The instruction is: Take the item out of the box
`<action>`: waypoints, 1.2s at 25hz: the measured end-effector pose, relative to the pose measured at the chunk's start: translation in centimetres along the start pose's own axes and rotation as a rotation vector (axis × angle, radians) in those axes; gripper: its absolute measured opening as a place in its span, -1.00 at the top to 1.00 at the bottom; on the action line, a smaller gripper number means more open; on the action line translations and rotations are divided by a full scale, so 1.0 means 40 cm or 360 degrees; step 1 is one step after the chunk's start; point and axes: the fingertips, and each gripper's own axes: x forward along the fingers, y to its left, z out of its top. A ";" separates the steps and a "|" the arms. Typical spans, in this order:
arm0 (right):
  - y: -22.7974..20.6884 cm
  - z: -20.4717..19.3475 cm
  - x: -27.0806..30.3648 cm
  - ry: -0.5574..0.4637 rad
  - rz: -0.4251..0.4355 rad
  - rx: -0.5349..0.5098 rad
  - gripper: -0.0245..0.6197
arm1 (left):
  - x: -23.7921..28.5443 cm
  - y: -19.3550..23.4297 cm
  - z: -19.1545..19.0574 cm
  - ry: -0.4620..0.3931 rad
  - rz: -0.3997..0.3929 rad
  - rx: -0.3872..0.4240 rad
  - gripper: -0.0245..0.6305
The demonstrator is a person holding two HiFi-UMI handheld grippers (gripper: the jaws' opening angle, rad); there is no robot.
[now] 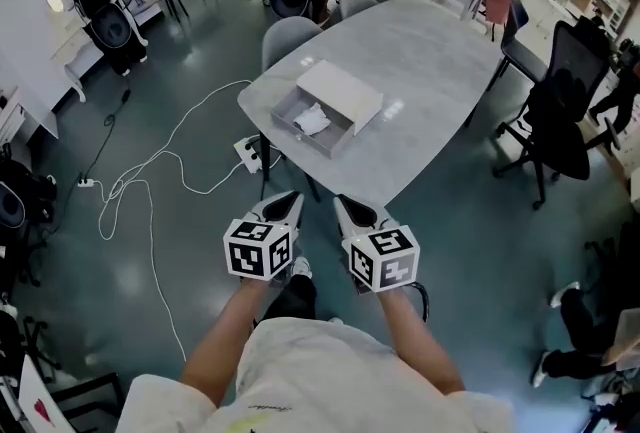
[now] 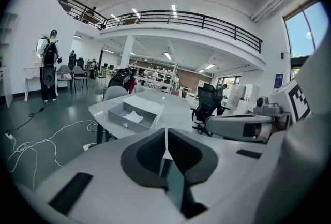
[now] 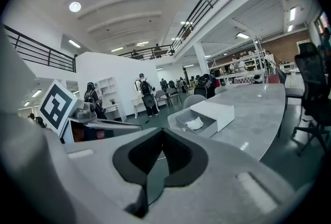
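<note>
Crumpled white item lies in an open grey drawer-style box at mid-frame, well above the left gripper and right gripper, both closed and empty.

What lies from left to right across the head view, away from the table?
White cable on the floor → left gripper → right gripper → black office chair.
</note>
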 end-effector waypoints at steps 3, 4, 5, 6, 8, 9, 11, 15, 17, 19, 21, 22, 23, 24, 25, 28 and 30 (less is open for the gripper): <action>-0.029 0.010 0.039 0.0010 -0.0013 -0.0013 0.91 | 0.047 0.028 0.014 0.0001 -0.0013 -0.0002 0.87; -0.040 0.014 0.057 0.0013 -0.0019 -0.0019 0.91 | 0.066 0.041 0.020 0.0001 -0.0020 -0.0002 0.87; -0.052 0.019 0.075 0.0016 -0.0027 -0.0023 0.91 | 0.086 0.054 0.026 0.0003 -0.0027 0.0001 0.87; -0.065 0.024 0.093 0.0019 -0.0036 -0.0024 0.91 | 0.107 0.067 0.032 0.0007 -0.0034 0.0008 0.87; -0.092 0.037 0.129 0.0023 -0.0056 -0.0021 0.91 | 0.149 0.091 0.045 0.0023 -0.0050 0.0026 0.87; -0.104 0.046 0.147 0.0025 -0.0066 -0.0016 0.91 | 0.170 0.104 0.053 0.0035 -0.0056 0.0035 0.87; -0.123 0.063 0.181 0.0037 -0.0083 -0.0004 0.91 | 0.208 0.131 0.071 0.0064 -0.0065 0.0052 0.87; -0.150 0.089 0.245 0.0073 -0.0142 0.0018 0.91 | 0.271 0.185 0.098 0.0131 -0.0094 0.0115 0.87; -0.162 0.104 0.281 0.0084 -0.0164 0.0029 0.91 | 0.303 0.213 0.110 0.0174 -0.0110 0.0159 0.87; -0.176 0.120 0.316 0.0093 -0.0181 0.0033 0.91 | 0.339 0.240 0.117 0.0233 -0.0119 0.0220 0.87; -0.194 0.132 0.345 0.0103 -0.0202 0.0038 0.91 | 0.375 0.265 0.122 0.0294 -0.0120 0.0287 0.86; -0.203 0.137 0.359 0.0108 -0.0214 0.0041 0.91 | 0.393 0.276 0.125 0.0322 -0.0120 0.0321 0.86; -0.213 0.141 0.372 0.0113 -0.0227 0.0046 0.91 | 0.412 0.287 0.128 0.0347 -0.0122 0.0352 0.86; -0.223 0.145 0.385 0.0117 -0.0239 0.0051 0.91 | 0.431 0.296 0.131 0.0370 -0.0128 0.0379 0.86; -0.233 0.148 0.397 0.0122 -0.0250 0.0056 0.91 | 0.450 0.305 0.132 0.0393 -0.0137 0.0401 0.86; -0.262 0.159 0.427 0.0134 -0.0286 0.0073 0.91 | 0.502 0.325 0.129 0.0467 -0.0169 0.0448 0.86; -0.283 0.168 0.441 0.0132 -0.0317 0.0089 0.91 | 0.531 0.334 0.122 0.0514 -0.0198 0.0478 0.86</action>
